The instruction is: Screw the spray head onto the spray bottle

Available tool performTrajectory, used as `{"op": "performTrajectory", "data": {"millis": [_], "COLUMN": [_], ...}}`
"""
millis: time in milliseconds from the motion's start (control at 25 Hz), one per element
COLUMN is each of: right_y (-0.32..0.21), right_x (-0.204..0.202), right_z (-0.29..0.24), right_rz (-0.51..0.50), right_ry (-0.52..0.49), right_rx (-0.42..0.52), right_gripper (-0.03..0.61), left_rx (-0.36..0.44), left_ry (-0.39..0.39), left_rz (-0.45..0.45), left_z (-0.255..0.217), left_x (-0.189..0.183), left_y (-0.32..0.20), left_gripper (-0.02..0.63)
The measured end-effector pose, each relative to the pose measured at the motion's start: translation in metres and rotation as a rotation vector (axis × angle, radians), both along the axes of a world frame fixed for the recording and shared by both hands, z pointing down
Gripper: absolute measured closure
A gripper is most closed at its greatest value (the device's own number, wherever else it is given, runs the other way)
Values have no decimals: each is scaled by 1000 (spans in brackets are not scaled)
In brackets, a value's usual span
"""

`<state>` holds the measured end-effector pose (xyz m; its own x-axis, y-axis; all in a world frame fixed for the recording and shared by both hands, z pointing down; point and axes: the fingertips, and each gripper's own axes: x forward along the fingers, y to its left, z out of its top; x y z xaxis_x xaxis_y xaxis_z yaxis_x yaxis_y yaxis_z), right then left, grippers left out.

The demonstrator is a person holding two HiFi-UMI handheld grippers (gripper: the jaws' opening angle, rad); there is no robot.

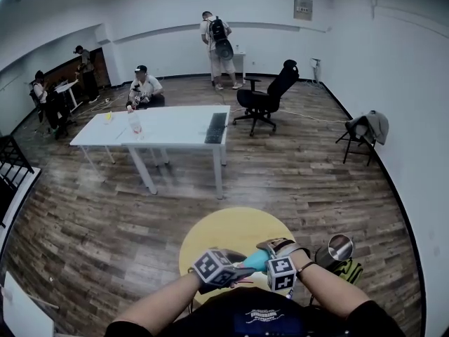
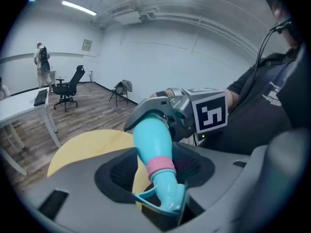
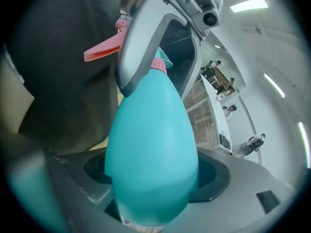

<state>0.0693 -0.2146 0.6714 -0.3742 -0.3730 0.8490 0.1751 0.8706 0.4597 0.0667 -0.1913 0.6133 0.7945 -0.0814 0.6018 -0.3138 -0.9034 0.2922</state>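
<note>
Head view shows both tools held low, above the near edge of the round yellow counter [image 1: 231, 227]. The right hand-held gripper [image 3: 153, 193] is clamped round the fat body of the teal spray bottle [image 3: 153, 144]. The left hand-held gripper [image 2: 163, 178] grips the spray head [image 2: 167, 200]. Its pink collar [image 2: 160, 166] sits flush on the neck, so threading looks mostly done. Probably only final tightening remains.

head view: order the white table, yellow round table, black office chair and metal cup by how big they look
1. white table and yellow round table: about alike, yellow one nearer, so unranked
2. black office chair
3. metal cup
</note>
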Motion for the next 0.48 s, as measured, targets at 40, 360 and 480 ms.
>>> {"op": "performTrajectory", "data": {"millis": [40, 360, 480], "right_y": [2, -5, -12], "right_x": [-2, 37, 39], "right_z": [-1, 1, -5], "right_rz": [4, 187, 172], "right_ry": [-20, -151, -115], "right_rx": [-16, -94, -33], "right_gripper": [143, 144, 144], "left_rx": [-15, -334, -444], "left_ry": [39, 546, 520], "left_rz": [-34, -450, -403], "left_z": [-5, -55, -39], "left_x": [-2, -81, -73], "left_y": [-1, -53, -39], "left_gripper": [362, 245, 244]}}
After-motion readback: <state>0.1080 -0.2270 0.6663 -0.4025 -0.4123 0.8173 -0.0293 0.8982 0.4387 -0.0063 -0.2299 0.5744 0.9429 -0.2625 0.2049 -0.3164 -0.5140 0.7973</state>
